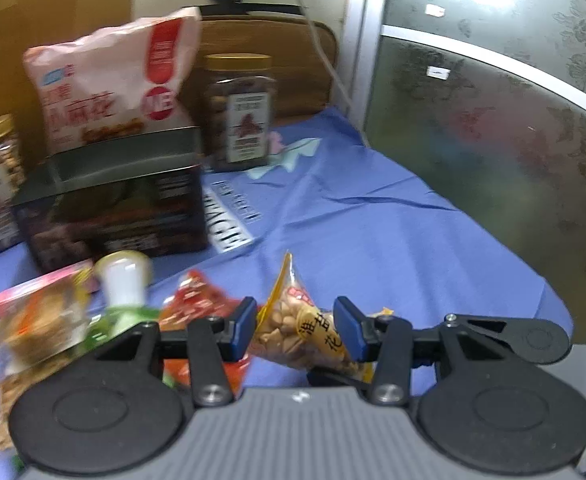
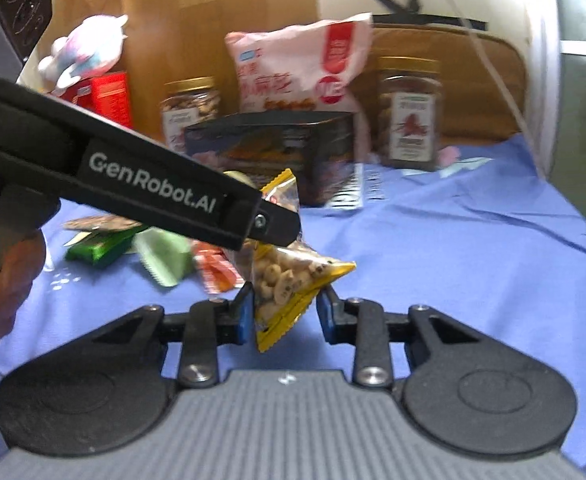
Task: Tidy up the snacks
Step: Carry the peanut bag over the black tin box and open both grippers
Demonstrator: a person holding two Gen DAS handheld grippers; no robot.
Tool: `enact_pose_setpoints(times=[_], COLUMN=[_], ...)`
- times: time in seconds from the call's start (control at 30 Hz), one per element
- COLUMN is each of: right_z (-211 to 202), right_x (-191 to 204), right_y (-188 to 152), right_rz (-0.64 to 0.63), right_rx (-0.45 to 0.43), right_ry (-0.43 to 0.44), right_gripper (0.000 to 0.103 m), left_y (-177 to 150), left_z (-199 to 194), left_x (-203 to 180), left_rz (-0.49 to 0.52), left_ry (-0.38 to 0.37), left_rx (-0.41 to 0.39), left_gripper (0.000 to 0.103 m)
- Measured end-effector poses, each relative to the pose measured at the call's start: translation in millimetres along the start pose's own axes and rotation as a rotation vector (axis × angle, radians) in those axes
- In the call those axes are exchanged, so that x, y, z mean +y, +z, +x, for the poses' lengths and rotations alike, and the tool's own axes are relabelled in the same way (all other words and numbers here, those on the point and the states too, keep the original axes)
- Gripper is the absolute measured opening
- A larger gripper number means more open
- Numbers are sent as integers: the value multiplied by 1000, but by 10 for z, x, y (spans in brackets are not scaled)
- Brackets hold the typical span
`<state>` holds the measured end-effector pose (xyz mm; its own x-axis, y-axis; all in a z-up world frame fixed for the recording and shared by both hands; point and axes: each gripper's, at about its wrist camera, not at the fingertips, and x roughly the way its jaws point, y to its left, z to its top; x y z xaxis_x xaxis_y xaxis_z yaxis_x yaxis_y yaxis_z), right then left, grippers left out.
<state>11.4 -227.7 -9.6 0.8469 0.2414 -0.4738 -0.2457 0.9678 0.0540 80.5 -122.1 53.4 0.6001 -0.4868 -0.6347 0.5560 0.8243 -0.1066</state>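
Currently mid-handover: left gripper (image 1: pixel 295 328) and right gripper (image 2: pixel 284 313) both half-closed around the peanut packet (image 2: pixel 283 276); firm contact unclear. Next, one releases.

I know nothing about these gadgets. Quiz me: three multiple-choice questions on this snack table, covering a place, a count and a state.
1. The dark box stands: A between the two jars; B on the floor; C inside a bag.
2. Gold-lidded jars in sight: A one; B two; C four.
3. The peanut packet is: A in the box; B torn and empty; C pinched by the left gripper.

Answers:
1. A, a jar shows on either side of the box.
2. B, two gold lids are visible.
3. C, the gripper's fingers close on the full packet.
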Motion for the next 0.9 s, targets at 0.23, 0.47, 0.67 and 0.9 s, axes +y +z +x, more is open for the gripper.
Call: enact_pose_setpoints(times=[0.23, 0.47, 0.67, 0.9], right_z=[-24, -8, 189, 791], right_x=[-435, -672, -686, -418], right_y=[-71, -36, 362, 1003], right_rz=[22, 22, -38, -155], right_rx=[-10, -29, -99, -172], right_ry=[-84, -111, -60, 38], right_gripper=[34, 33, 33, 33], left_y=[220, 406, 748, 1167], left_z=[372, 537, 406, 262], left_x=[-251, -388, -141, 531], left_rz=[-29, -14, -34, -94], left_ry=[-80, -79, -13, 148], left_rx=[14, 2, -82, -175], left_gripper=[43, 43, 43, 43])
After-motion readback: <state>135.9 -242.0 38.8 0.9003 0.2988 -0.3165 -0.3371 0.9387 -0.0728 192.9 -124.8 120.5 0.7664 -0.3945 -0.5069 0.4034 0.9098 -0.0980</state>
